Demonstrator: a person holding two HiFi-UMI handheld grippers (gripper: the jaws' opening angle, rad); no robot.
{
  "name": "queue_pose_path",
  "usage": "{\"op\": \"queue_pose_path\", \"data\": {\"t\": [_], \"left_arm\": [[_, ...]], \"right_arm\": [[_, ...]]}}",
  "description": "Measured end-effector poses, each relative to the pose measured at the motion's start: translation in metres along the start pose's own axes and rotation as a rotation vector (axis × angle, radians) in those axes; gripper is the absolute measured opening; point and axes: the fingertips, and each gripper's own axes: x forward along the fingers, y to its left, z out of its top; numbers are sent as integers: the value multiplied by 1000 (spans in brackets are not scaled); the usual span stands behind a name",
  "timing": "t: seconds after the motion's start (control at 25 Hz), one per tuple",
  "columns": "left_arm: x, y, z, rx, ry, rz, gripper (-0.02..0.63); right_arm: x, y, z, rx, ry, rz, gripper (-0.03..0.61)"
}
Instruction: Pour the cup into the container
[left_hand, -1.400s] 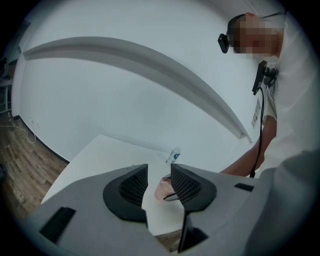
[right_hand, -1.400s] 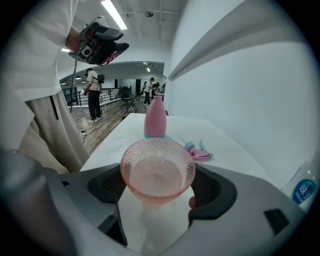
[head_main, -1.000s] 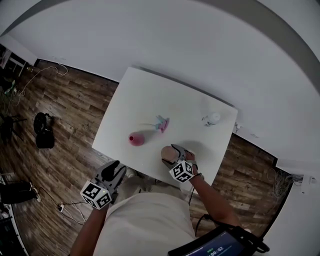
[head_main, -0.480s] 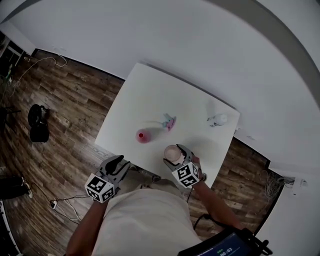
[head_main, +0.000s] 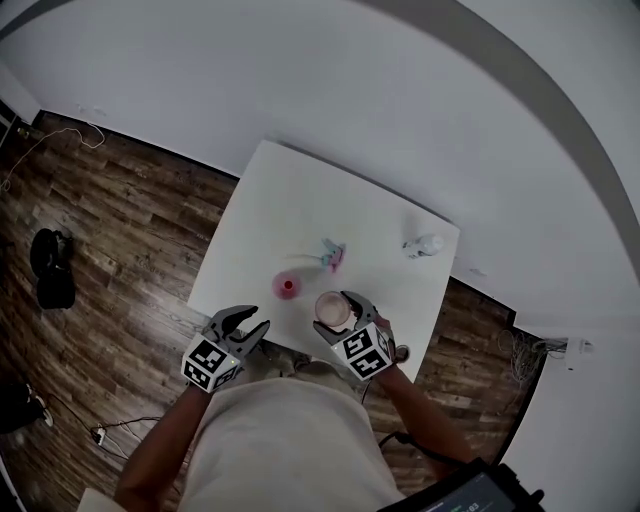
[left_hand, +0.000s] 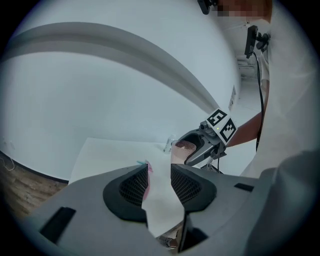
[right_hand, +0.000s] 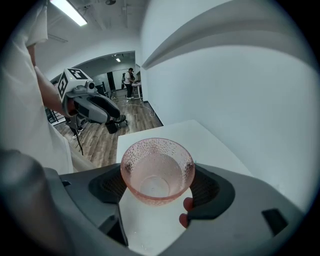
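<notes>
A pink dimpled glass cup (right_hand: 157, 169) stands upright between the jaws of my right gripper (right_hand: 157, 189), which is shut on it. In the head view that cup (head_main: 331, 306) hangs over the table's near edge, held by the right gripper (head_main: 338, 314). A small pink container (head_main: 288, 288) sits on the white table (head_main: 300, 200) just left of the cup. My left gripper (head_main: 245, 321) is open at the near table edge, left of the container, with nothing between its fingers. The left gripper view shows its jaws (left_hand: 160, 182) apart, and the cup (left_hand: 184, 146) beyond them.
A pink and teal item (head_main: 333, 256) lies mid-table behind the container. A small clear bottle (head_main: 423, 245) stands near the far right corner. Wooden floor (head_main: 110, 230) surrounds the table, and a white wall runs behind it. A red shape (right_hand: 186, 210) shows under the cup.
The right gripper with the cup has come closer to the pink container. The left gripper has risen from below the table edge up to it.
</notes>
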Motion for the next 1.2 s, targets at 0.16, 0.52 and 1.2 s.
{"op": "queue_pose_path", "data": {"t": [0.16, 0.52, 1.2], "left_arm": [[2, 14, -6, 25, 21, -50, 135], [4, 31, -20, 57, 53, -128, 135], [24, 57, -18, 145, 79, -89, 12]], "right_arm": [[7, 9, 13, 20, 52, 1, 380], [25, 18, 16, 57, 191, -9, 380], [60, 32, 7, 70, 355, 32, 380]]}}
